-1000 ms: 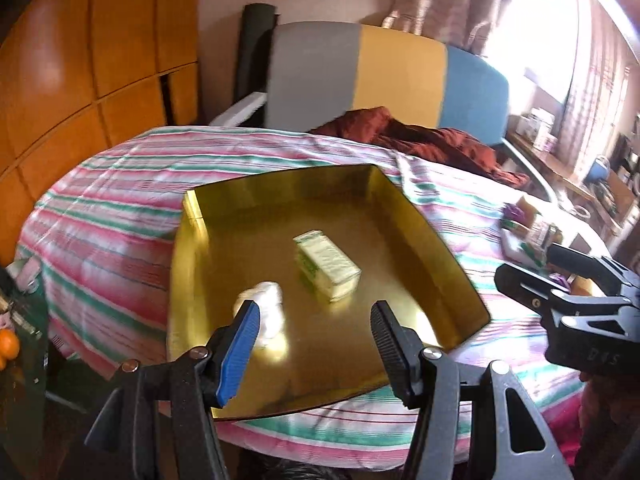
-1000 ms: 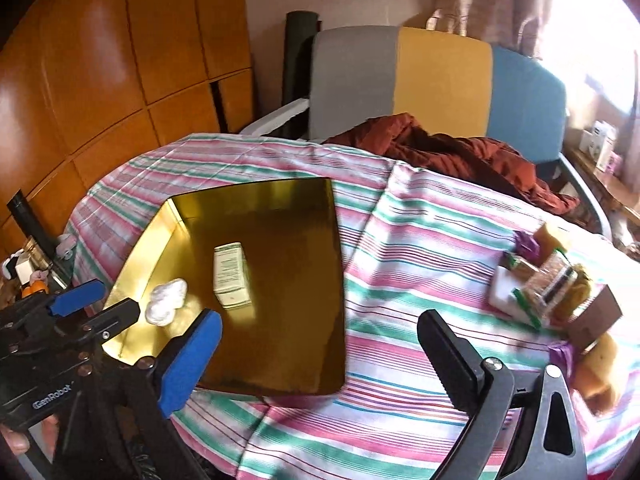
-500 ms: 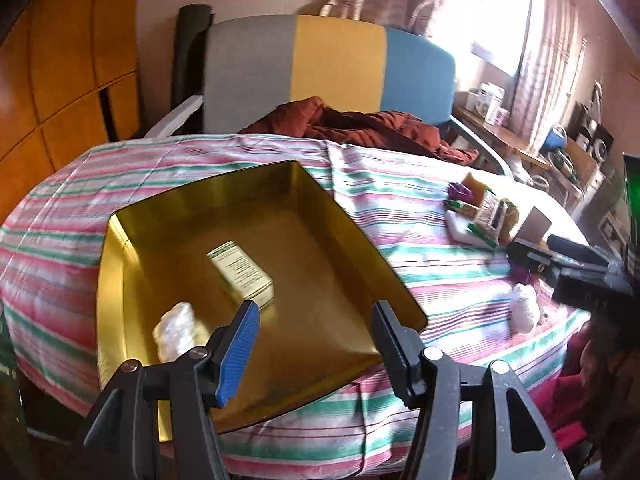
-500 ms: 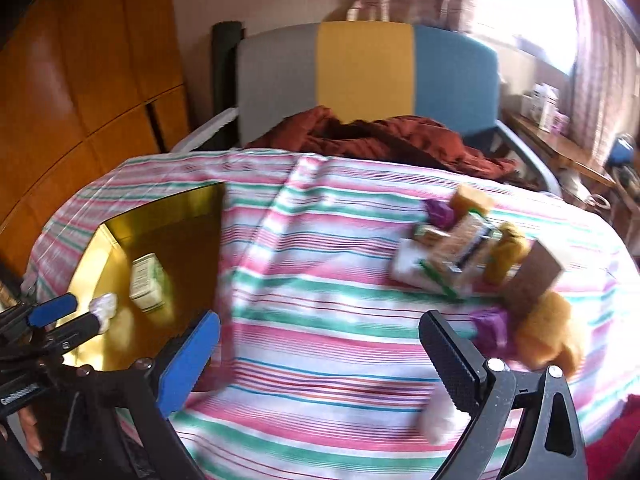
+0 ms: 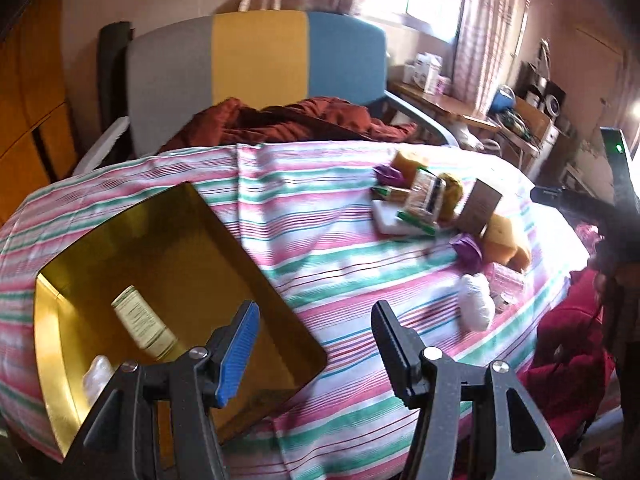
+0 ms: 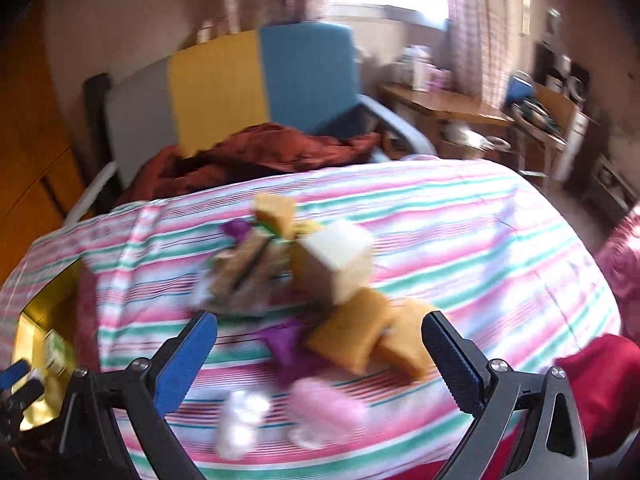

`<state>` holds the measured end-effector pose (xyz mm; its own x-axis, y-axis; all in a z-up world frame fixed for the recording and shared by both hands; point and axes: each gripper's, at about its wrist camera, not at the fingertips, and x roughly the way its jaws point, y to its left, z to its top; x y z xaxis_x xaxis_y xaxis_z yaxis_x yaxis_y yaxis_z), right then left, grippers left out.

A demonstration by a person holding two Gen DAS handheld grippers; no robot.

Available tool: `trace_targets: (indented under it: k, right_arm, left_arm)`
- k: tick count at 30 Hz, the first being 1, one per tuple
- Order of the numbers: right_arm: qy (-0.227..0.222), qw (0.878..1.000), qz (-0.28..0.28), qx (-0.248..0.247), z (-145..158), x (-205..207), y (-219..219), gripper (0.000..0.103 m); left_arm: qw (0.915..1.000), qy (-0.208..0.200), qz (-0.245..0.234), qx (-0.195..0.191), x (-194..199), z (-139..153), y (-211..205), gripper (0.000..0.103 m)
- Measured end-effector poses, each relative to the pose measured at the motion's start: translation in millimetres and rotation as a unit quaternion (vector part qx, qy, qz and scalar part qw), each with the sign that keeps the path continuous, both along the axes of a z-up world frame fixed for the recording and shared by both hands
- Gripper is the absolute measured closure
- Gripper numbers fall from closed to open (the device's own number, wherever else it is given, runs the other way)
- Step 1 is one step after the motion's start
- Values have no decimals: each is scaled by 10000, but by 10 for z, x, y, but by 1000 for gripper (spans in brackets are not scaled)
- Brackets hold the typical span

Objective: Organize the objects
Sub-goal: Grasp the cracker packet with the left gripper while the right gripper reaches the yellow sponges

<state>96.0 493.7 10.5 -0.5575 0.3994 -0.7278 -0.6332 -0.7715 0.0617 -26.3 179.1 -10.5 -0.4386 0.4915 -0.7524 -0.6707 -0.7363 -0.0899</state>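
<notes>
1. Gold metal tray (image 5: pixel 168 248) sits on the left end of the counter (image 5: pixel 320 248), which is covered in a pink, green and white striped cloth. The left wrist view shows most of it; the right wrist view only catches a corner at its left edge (image 6: pixel 44 312).
2. Inside the tray, the left view shows a small green-and-white box (image 5: pixel 142 322) lying flat, plus a whitish crumpled thing (image 5: pixel 96 374) near the front wall. In the right view both are just blur.
3. The pile of loose objects (image 5: pixel 436 208) is on the right half of the counter, well apart from the tray: yellow sponges, purple wrappers, a brown card box, flat packets. The right view looks almost straight at it (image 6: pixel 320 280), smeared, with a pale cube-like block (image 6: pixel 340 256) on top and two orange sponges (image 6: pixel 360 340) nearest.
4. A white wad (image 5: pixel 474 304) lies near the counter's front edge. Only the right view shows a pink fuzzy thing (image 6: pixel 324 408) just beside it.
5. Left gripper (image 5: pixel 314 344) is spread apart with nothing between its fingers, hovering over the tray's right edge.
6. Right gripper (image 6: pixel 320 356) is also wide apart and empty, above the pile's near side. The left view catches just a dark bit of it at far right (image 5: pixel 576 200).
7. A grey, yellow and blue chair (image 5: pixel 256 64) with a rust-red cloth (image 5: pixel 288 120) on it stands behind the counter, in both views.
</notes>
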Motion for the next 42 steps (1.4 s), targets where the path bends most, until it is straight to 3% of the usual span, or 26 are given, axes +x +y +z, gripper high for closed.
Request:
trace_targets:
  k: [4, 9, 13, 16, 30, 37, 42]
  right_arm:
    - [196, 9973, -576, -420, -94, 108, 479, 0]
    - [551, 9908, -1091, -588, -282, 206, 758, 0]
    - [576, 9788, -1522, -1243, -491, 318, 994, 0]
    - [657, 9723, -1690, -1472, -544, 376, 1045, 0]
    - [625, 9703, -1466, -1818, -621, 338, 1075, 0]
    - [696, 9684, -1448, -1910, -635, 341, 1095, 0]
    - [695, 9655, -1470, -2035, -672, 345, 1124, 0]
  left_arm:
    - [9997, -59, -235, 35, -18, 11, 231, 44]
    - [9981, -33, -622, -1, -42, 9, 603, 44]
    - [9966, -119, -812, -119, -101, -60, 916, 44]
    - [9953, -233, -916, -193, -166, -119, 1163, 44]
    - [9812, -185, -1776, -733, -522, -487, 2287, 44]
    - [9720, -361, -2081, -1033, -624, -757, 2642, 44]
    - [9727, -394, -2057, -1005, -674, -844, 2780, 46]
